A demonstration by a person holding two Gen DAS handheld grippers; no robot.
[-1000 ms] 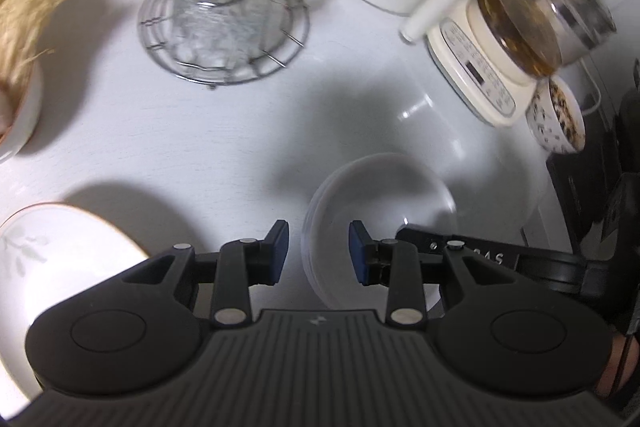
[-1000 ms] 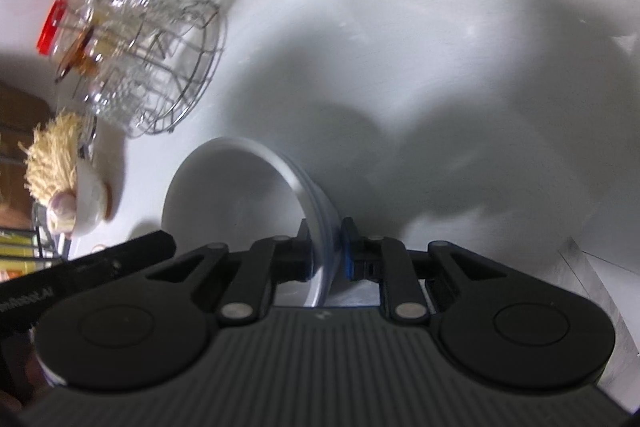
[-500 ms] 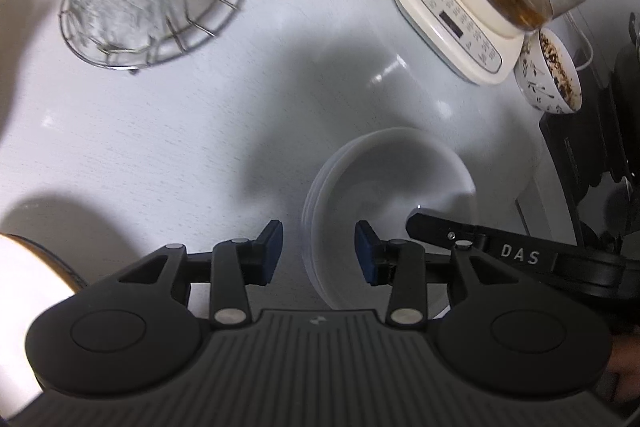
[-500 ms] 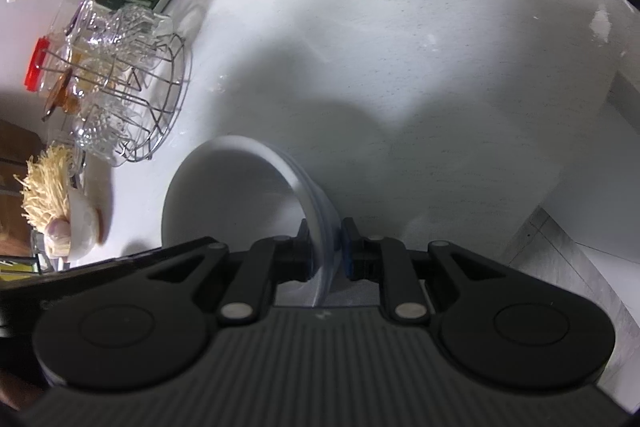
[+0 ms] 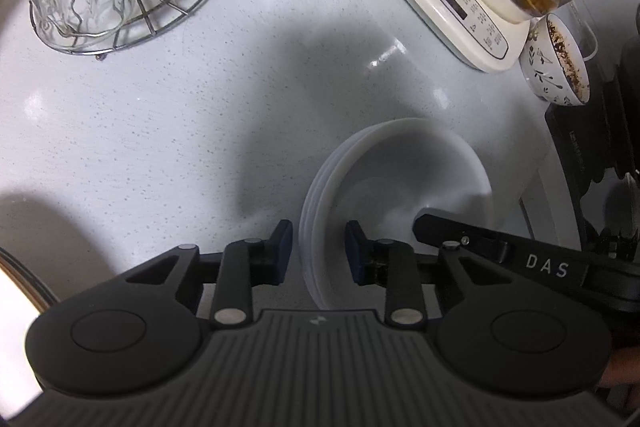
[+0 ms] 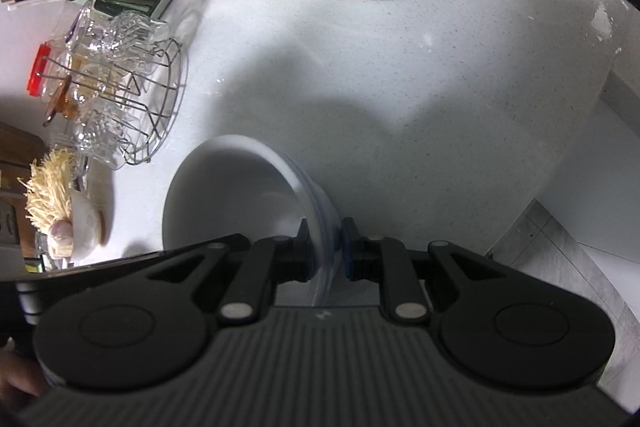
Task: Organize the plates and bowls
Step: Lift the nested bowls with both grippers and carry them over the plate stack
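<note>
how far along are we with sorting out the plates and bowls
Done: several white bowls already sit nested as one stack. In hand: the right gripper is shut on that stack's rim, while the left gripper closes around the opposite rim. Left: setting the stack down; a gold-rimmed plate waits at the left view's edge.

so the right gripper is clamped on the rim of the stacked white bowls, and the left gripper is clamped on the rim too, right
Not quite. The right gripper is clamped on the rim of the stacked white bowls, but the left gripper only straddles the opposite rim: its jaws are closing with gaps beside the pads, as the left wrist view shows.
</note>
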